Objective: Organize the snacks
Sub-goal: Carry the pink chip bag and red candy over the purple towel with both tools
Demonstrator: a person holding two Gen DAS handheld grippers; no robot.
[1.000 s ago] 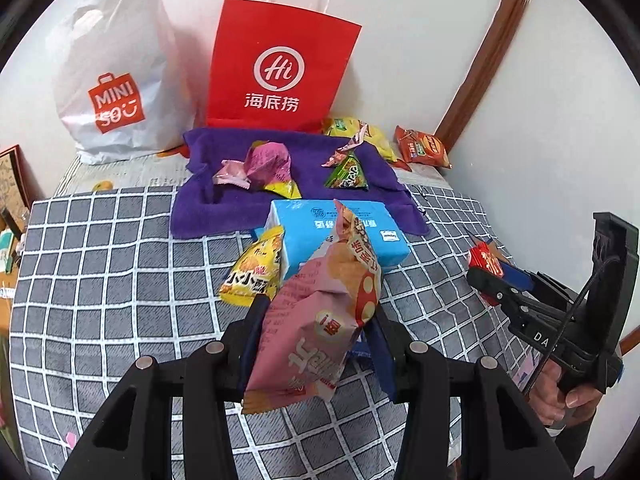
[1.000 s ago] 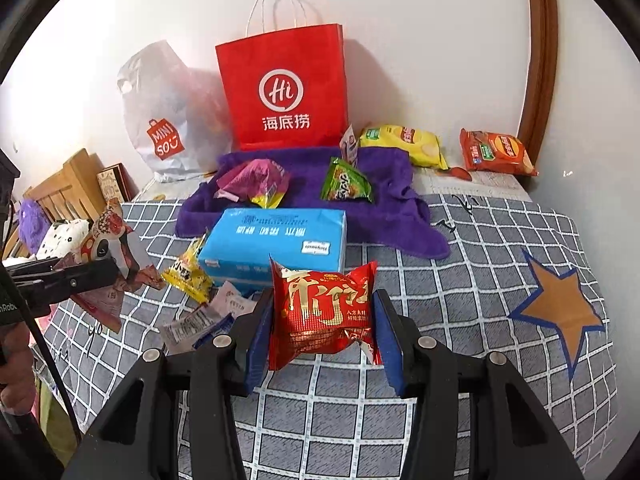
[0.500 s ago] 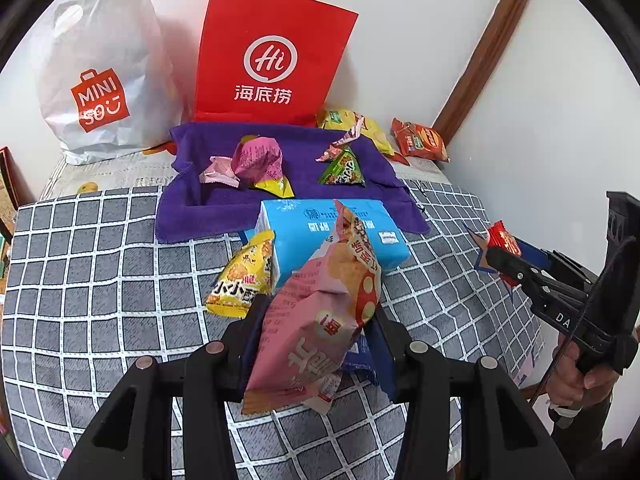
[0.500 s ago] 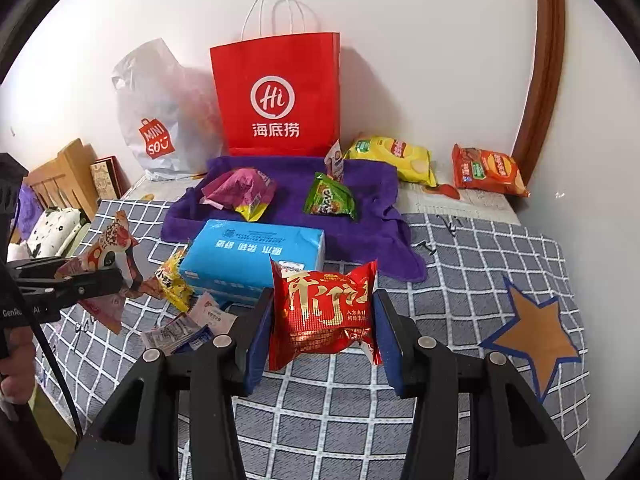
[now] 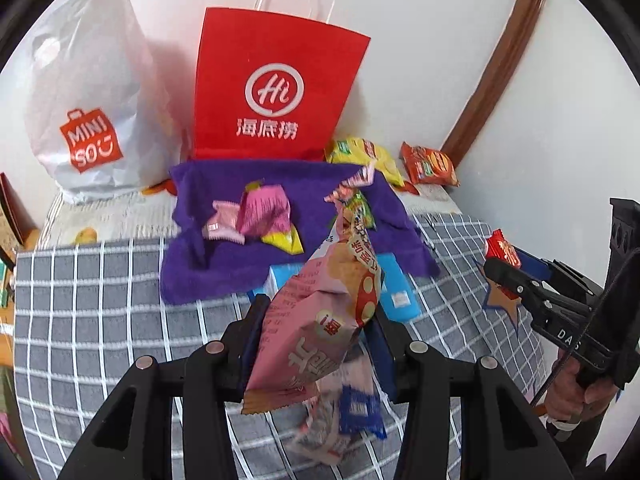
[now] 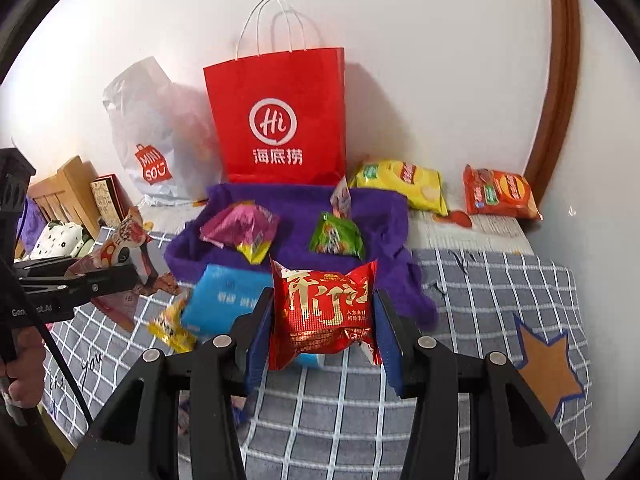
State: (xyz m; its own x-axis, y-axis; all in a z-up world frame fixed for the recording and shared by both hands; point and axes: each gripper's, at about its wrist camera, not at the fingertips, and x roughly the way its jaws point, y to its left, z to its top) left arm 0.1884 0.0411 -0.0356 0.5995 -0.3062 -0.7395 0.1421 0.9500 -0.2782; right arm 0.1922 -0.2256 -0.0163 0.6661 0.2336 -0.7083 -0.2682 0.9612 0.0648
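Both hands have carried forward toward the purple towel (image 5: 224, 264): left fingers (image 5: 316, 344) clamp the pink packet (image 5: 316, 320), right fingers (image 6: 324, 320) the red packet (image 6: 324, 308), towel straight ahead of both.

Black plastic hand-held gripper (image 5: 316, 340) frames, silver pivot screws, blue finger pads (image 6: 256, 344), thin black cable, white lettering.

The pink snack packet (image 5: 316, 320) is hiding most of the blue box (image 5: 394, 292), and the loose wrappers (image 5: 340, 420) beneath are blurring beyond reading.
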